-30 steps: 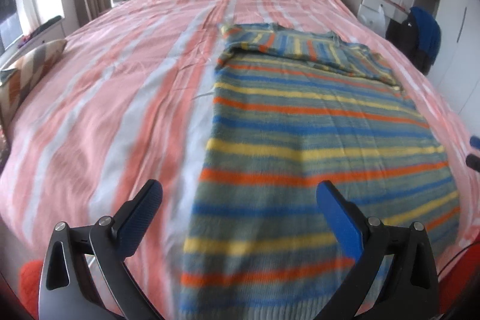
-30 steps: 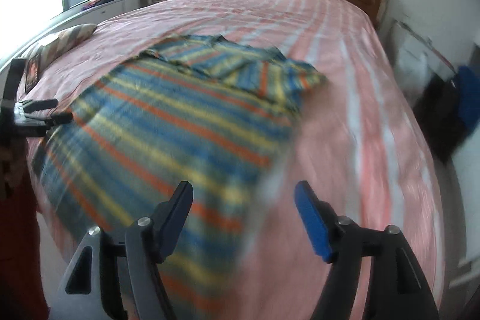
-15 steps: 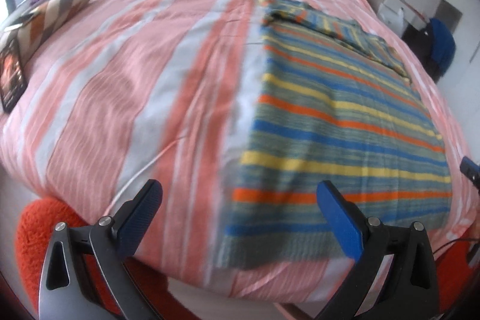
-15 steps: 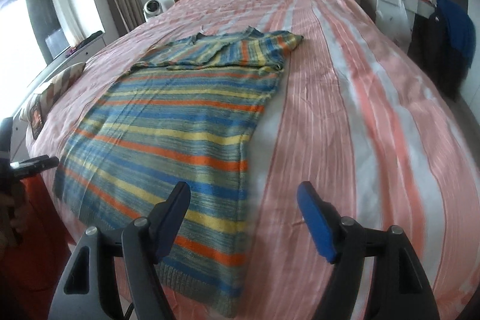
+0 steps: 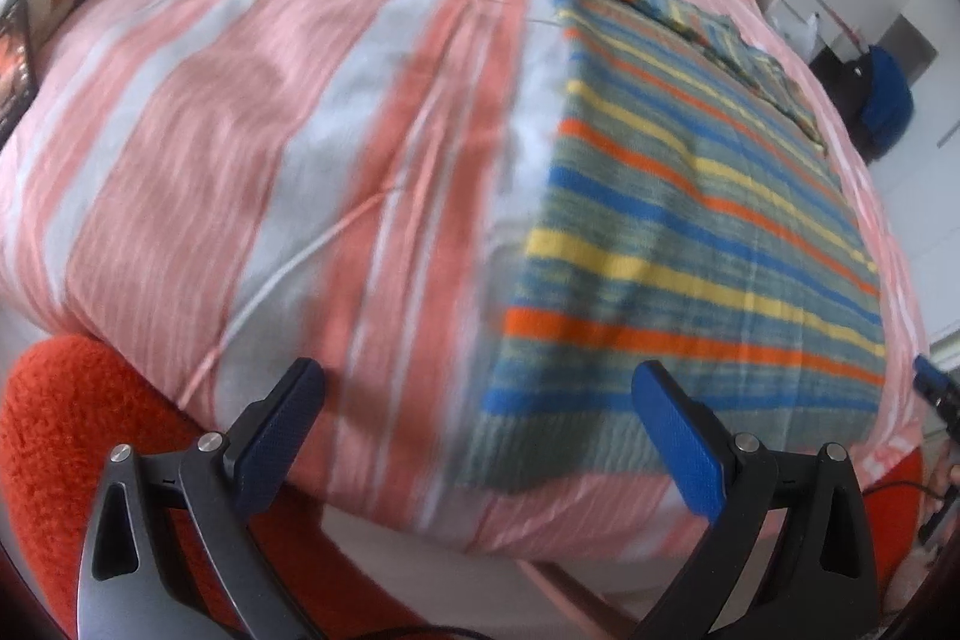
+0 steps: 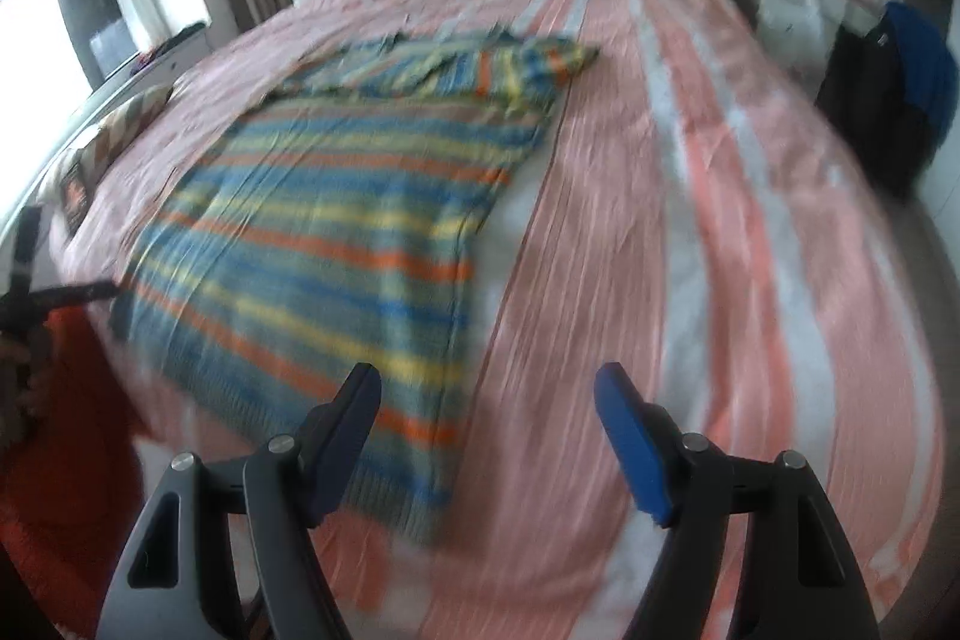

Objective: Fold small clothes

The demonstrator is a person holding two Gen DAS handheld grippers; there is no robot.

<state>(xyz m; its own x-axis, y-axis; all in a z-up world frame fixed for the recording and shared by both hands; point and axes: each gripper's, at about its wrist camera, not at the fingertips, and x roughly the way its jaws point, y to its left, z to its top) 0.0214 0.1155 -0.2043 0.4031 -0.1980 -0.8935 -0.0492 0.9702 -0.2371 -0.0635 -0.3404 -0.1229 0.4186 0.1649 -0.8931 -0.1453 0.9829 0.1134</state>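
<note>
Striped knitted sweater [image 6: 336,232] in blue, yellow and orange spread flat on the pink striped bedspread [image 6: 720,196], near edge. Left gripper [image 5: 477,421] wide apart, empty. Right gripper [image 6: 487,412] wide apart, empty. Could pinch bedspread along with hem, spoiling the fold.

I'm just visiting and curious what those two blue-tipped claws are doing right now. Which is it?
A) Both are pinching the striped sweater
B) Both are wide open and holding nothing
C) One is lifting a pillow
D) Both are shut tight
B: the left gripper and right gripper both show fingers spread wide, while the striped sweater lies flat on the bed, untouched.
</note>
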